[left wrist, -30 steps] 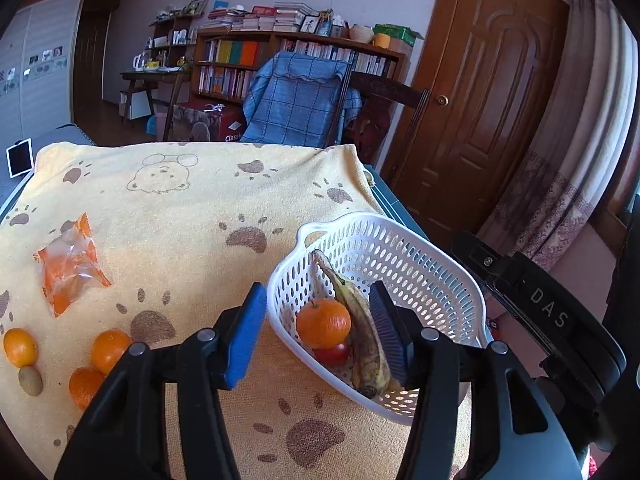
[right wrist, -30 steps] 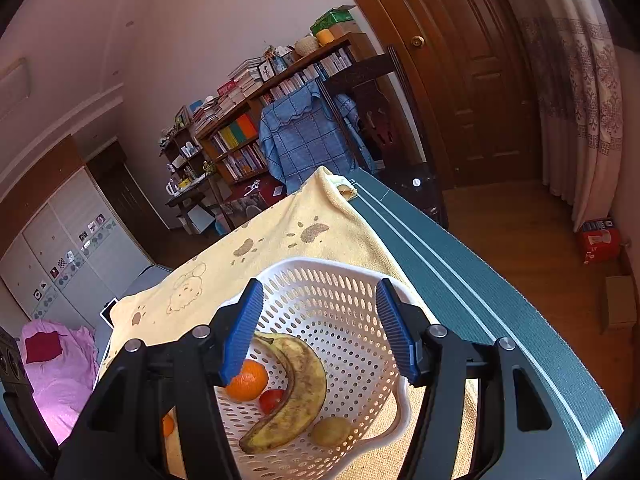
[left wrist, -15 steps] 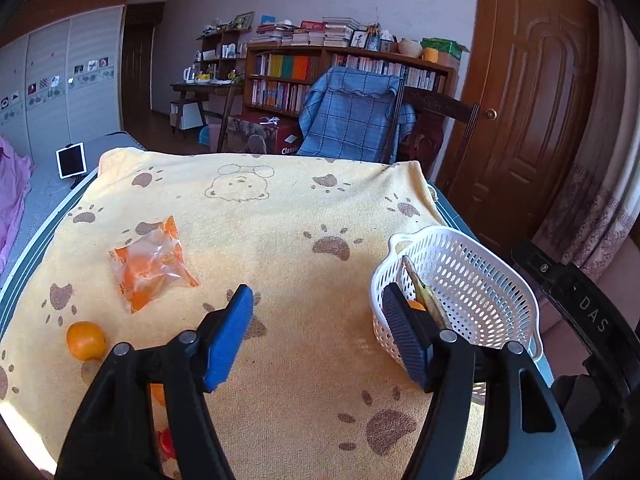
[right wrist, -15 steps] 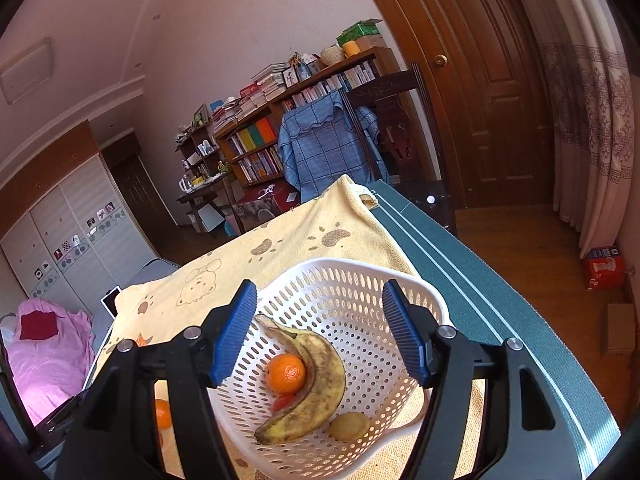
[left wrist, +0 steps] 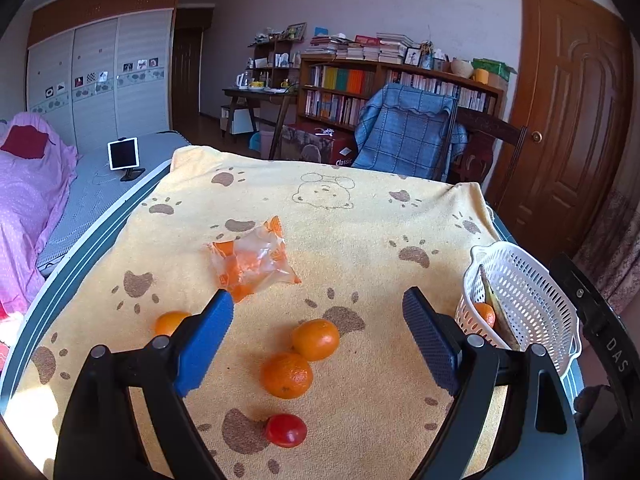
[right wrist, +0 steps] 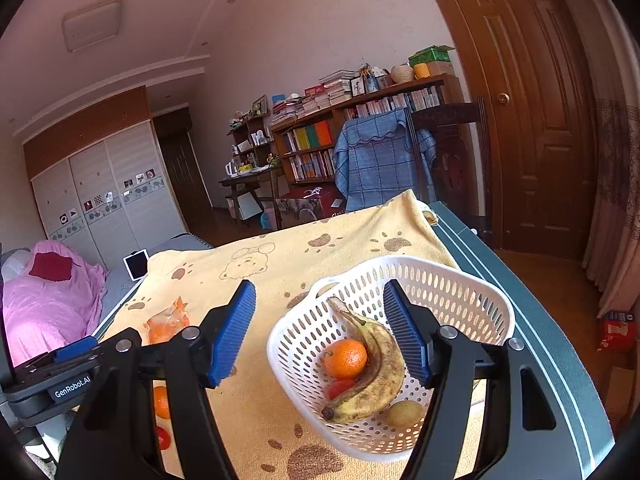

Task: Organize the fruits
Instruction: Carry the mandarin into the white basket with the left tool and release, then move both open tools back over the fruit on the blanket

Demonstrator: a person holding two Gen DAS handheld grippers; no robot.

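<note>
My left gripper [left wrist: 318, 342] hangs over the yellow towel with its jaws opening and nothing between them. Below it lie two oranges [left wrist: 316, 339] [left wrist: 286, 375] and a small red tomato [left wrist: 286, 430]; a third orange [left wrist: 170, 322] shows behind the left finger. The white basket [right wrist: 460, 284] stands at the towel's right edge and holds a spotted banana [right wrist: 374, 368], an orange [right wrist: 345, 358], a red tomato [right wrist: 340, 388] and a yellowish fruit [right wrist: 404, 414]. My right gripper [right wrist: 320, 336] hovers open above the basket's near left rim, empty.
A clear-and-orange plastic bag [left wrist: 254, 262] lies mid-towel. The towel covers a table whose teal edge [right wrist: 540, 320] runs along the right. Beyond stand a chair with a blue blanket [left wrist: 404, 132], a bookshelf [left wrist: 344, 88] and a door [left wrist: 568, 128]; a pink bed [left wrist: 24, 184] is left.
The left gripper swung left, away from the basket to above the loose oranges and tomato, and its jaws widened. The right gripper shifted left, so the basket sits further right in its view.
</note>
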